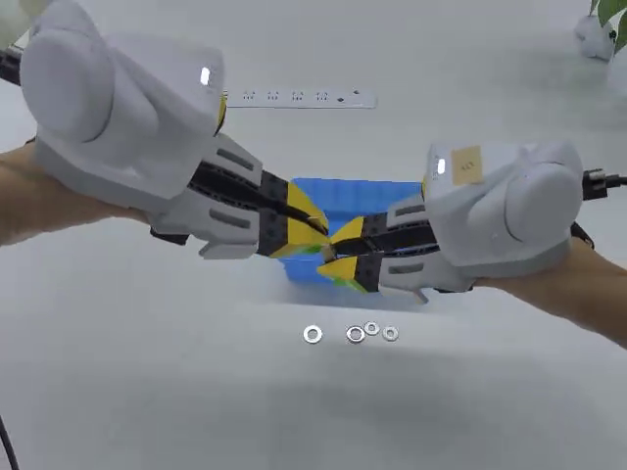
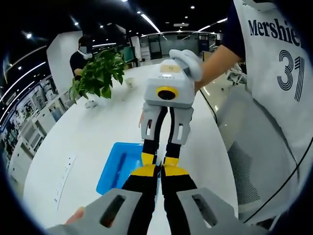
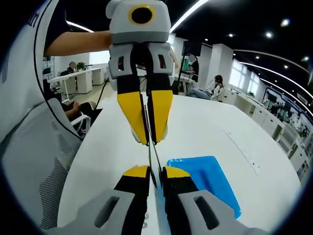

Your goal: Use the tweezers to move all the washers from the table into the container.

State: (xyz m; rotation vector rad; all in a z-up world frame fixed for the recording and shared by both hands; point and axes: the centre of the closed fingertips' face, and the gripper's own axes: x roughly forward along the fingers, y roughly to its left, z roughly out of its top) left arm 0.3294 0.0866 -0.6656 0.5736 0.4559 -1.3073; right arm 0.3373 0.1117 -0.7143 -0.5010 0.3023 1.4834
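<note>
Four washers [image 1: 356,335] lie in a short row on the white desk [image 1: 127,382], just in front of the blue container [image 1: 367,198]. Above the container's front edge the left claw [image 1: 315,227] and the right claw [image 1: 331,257] meet tip to tip. Both are narrow and closed on the thin tweezers [image 3: 151,147]. Behind the container lies a power strip [image 1: 299,98].

White table [image 1: 147,392], plain surface. Near centre: four washers [image 1: 355,334] lying flat in a short left-right row, the leftmost set apart and the other three clustered close. Just beyond them: blue container [image 1: 353,196]. Far side: white power strip [image 1: 299,98], lying left-right. Far right: potted plant [image 1: 594,34].
</note>
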